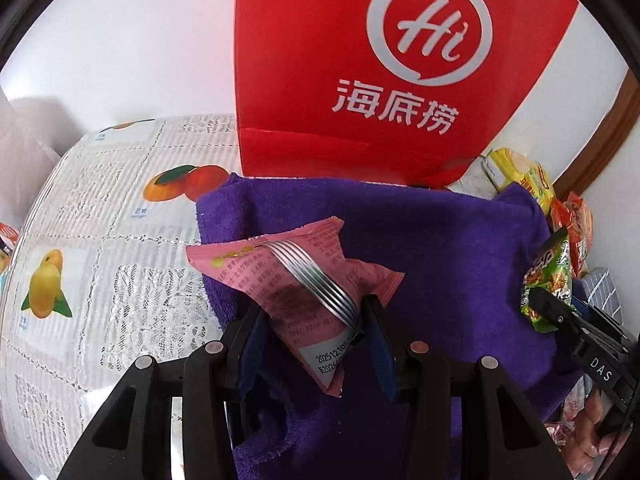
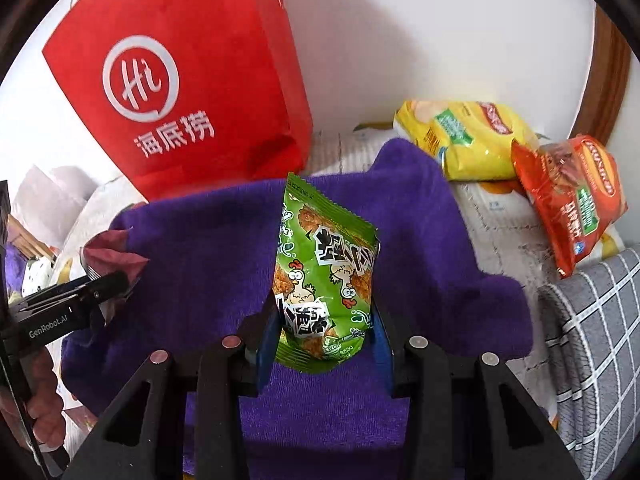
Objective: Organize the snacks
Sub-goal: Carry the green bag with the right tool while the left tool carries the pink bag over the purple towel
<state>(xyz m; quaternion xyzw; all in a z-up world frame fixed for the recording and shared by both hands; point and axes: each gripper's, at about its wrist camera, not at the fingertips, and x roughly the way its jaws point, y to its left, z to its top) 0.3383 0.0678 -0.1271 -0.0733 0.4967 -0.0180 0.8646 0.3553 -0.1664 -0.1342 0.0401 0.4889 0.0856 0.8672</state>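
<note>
On the left, the bench [image 1: 100, 208] wears a lace cover printed with fruit. The left tool [image 1: 316, 344] reaches forward over the purple towel [image 1: 440, 248], its two fingers closed on the lower end of a pink snack packet [image 1: 288, 280], which tilts up and away to the left, crossed by a band of silver lines. Behind stands a red paper bag [image 1: 360, 80] against the wall. Farther right, the right tool [image 2: 324, 344] points forward too, pinching a green chicken-print packet [image 2: 324, 264] nearly upright above the towel. Past it, a yellow chip bag [image 2: 468, 140] and an orange bag [image 2: 572, 200] lie touching, beside a grey checked cloth [image 2: 592, 340].
</note>
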